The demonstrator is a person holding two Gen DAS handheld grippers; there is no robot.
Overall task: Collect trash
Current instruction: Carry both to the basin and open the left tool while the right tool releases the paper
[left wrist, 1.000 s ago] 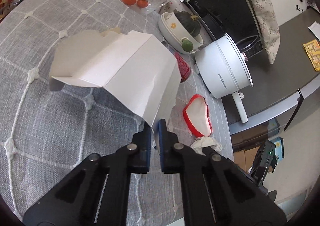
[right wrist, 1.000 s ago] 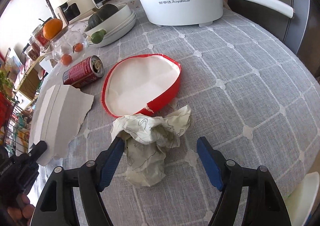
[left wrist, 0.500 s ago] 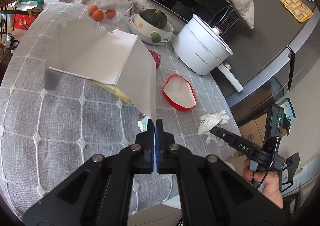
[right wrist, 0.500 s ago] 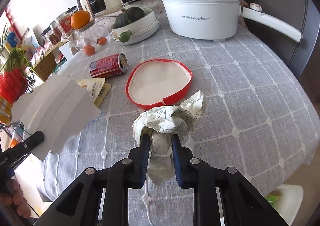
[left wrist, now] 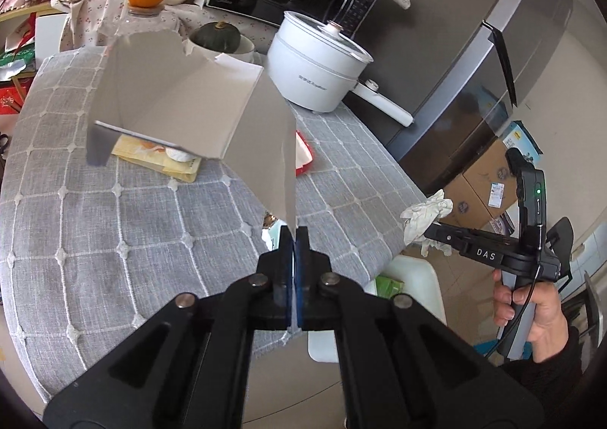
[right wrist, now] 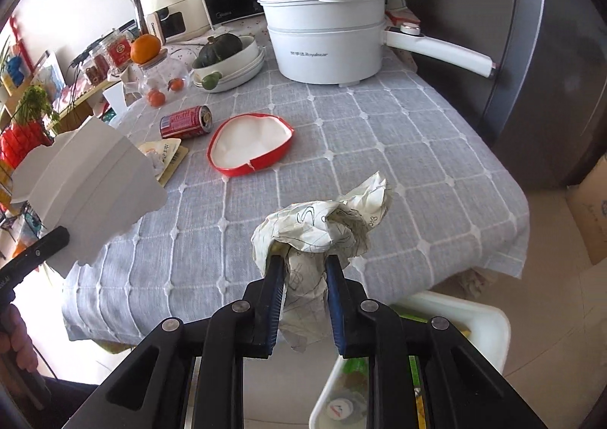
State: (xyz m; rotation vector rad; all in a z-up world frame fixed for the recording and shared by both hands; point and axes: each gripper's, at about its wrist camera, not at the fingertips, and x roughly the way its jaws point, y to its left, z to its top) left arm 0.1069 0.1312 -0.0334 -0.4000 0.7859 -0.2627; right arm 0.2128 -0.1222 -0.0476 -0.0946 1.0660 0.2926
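Evidently, light flattened carton [left wrist: 197, 106] is being pinched edgewise by left fingers [left wrist: 285, 246]; soft crumpled paper [right wrist: 322, 227] is being clamped by right fingers [right wrist: 276, 277].

You get bright, soft daylight, sharp focus, heavy fisheye bending, and dark vignetted corners in both views.

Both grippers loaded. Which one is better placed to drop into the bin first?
Right, probably. The right gripper holds the crumpled paper past the table edge, with the white bin just below it. The left gripper pinches the white box over the tablecloth, farther from the bin.
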